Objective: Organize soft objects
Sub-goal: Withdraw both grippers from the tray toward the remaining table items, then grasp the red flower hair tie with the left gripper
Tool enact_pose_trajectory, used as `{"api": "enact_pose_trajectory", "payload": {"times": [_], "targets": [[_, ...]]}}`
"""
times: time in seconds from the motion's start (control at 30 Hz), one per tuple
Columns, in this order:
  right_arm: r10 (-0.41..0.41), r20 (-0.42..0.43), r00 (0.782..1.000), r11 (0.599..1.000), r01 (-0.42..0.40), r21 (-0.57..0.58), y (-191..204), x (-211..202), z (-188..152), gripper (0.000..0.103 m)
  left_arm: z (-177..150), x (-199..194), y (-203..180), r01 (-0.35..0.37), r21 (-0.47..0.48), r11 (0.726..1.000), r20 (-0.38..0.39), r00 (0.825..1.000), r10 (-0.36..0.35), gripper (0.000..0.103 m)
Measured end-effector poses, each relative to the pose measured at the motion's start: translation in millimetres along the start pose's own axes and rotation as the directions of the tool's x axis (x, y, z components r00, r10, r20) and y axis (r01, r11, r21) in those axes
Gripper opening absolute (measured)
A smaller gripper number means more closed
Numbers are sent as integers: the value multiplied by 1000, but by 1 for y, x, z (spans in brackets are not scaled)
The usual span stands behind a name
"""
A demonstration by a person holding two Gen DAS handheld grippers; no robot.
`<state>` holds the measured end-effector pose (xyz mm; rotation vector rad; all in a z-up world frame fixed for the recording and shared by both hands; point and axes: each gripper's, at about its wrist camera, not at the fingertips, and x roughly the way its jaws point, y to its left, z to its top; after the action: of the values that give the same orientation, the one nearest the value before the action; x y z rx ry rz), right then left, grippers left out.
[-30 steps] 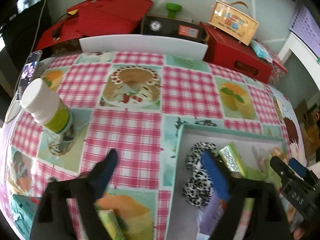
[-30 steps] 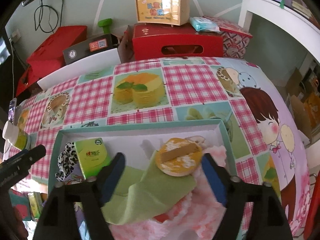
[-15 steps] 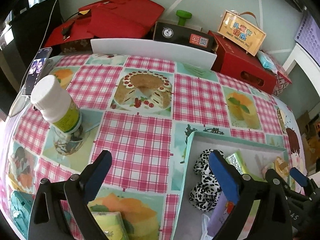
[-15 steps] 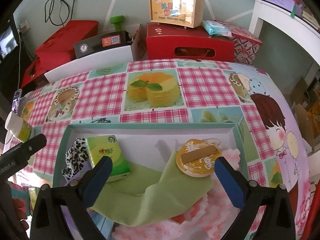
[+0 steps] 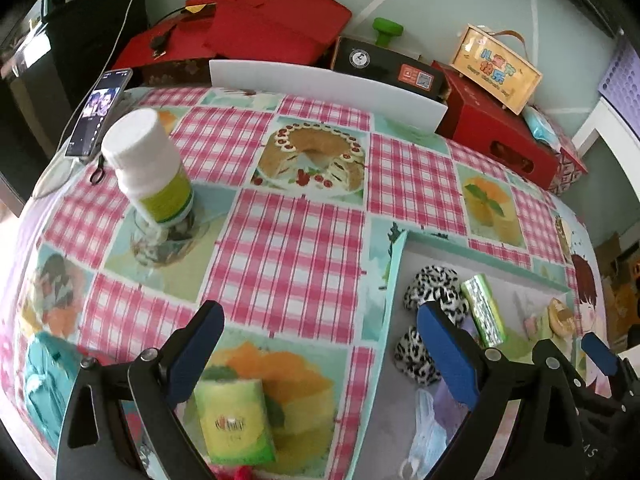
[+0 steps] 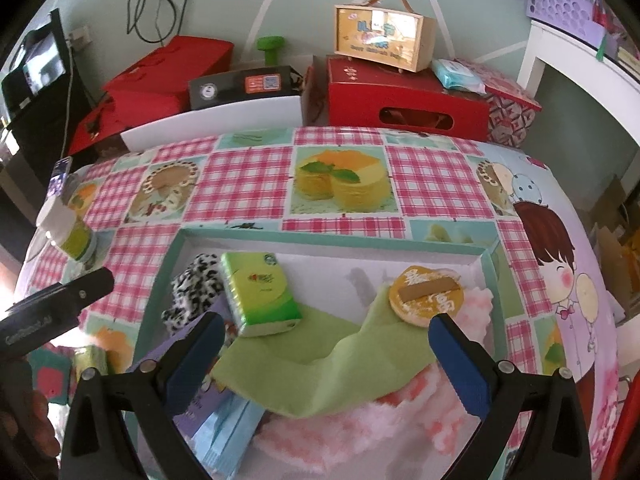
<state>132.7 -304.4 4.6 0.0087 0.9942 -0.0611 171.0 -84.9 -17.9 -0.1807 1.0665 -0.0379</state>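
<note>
A teal-rimmed box (image 6: 490, 264) on the checked tablecloth holds a green tissue pack (image 6: 260, 294), a leopard-print fabric piece (image 6: 192, 292), a green cloth (image 6: 320, 376), a round orange pad (image 6: 426, 296), pink fluffy fabric (image 6: 400, 424) and a purple and blue packet (image 6: 224, 420). My right gripper (image 6: 326, 356) hangs open above the green cloth with nothing between its fingers. My left gripper (image 5: 320, 352) is open over the tablecloth beside the box's left rim (image 5: 394, 280). A second green tissue pack (image 5: 234, 424) lies on the cloth under the left gripper.
A white-capped bottle (image 5: 150, 168) stands at the table's left, with a phone (image 5: 100, 114) behind it. Red boxes (image 6: 404, 98), a black box (image 6: 244, 86) and a small wooden case (image 6: 384, 38) line the wall behind the table. A white strip (image 5: 324, 92) edges the far side.
Both grippers have drawn back and up from the box. The right gripper's jaws spread wider and let go of the green cloth. More of the table shows in both views.
</note>
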Motion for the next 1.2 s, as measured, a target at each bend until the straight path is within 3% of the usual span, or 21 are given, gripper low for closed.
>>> {"api": "enact_pose_trajectory", "payload": {"times": [0.13,0.33,0.6,1.2], "targets": [[7,17,1000,1000,-7,-3,2,-10,-6,103,-13,-8,0,-13,16,1000,19,1000,13,97],[19,22,1000,1000,-19,-8,7,-20,-18,103,-38,-10,11,14,-24,1000,-13,1000,-15,97],[59,25,998,996,-58,-68,27,-26,-40,103,-63,-27,29,2,-68,998,13,1000,-1,97],[153,-16,988,976,-154,-153,63,-27,-78,103,-104,-31,84,-18,-249,968,-38,999,9,97]]}}
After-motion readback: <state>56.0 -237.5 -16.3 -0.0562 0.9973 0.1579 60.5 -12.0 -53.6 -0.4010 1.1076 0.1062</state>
